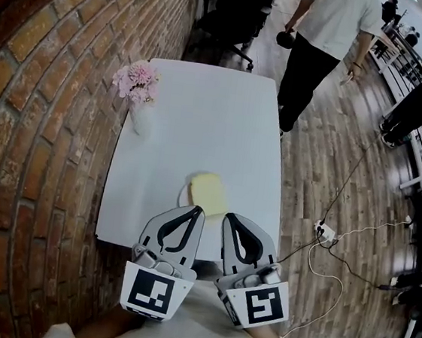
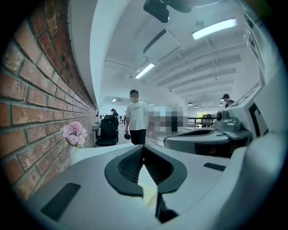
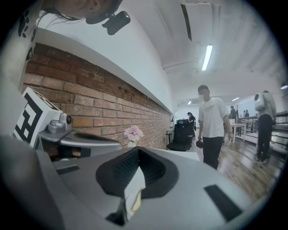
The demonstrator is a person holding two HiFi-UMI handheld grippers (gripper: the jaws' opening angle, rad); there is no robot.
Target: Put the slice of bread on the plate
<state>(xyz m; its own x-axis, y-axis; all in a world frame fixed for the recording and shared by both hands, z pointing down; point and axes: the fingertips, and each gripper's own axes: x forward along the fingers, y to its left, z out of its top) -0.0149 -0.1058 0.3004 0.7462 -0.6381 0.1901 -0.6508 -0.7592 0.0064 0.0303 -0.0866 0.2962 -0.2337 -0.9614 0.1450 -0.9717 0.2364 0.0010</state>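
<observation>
A pale yellow slice of bread [image 1: 207,192] lies near the front edge of the white table [image 1: 201,125]. A thin white plate rim [image 1: 182,196] shows at its left side. My left gripper [image 1: 197,213] and right gripper [image 1: 229,218] hover side by side just in front of the bread, not touching it, both shut and empty. In the left gripper view the left gripper [image 2: 143,150] has its tips together, and a yellowish sliver of bread [image 2: 149,192] shows below them. The right gripper view shows the right gripper [image 3: 137,153] shut the same way.
A vase of pink flowers [image 1: 138,85] stands at the table's left side, by the brick wall [image 1: 36,107]. A person [image 1: 326,34] stands past the far right corner, near a black office chair [image 1: 240,12]. A power strip [image 1: 325,232] with cables lies on the wooden floor at right.
</observation>
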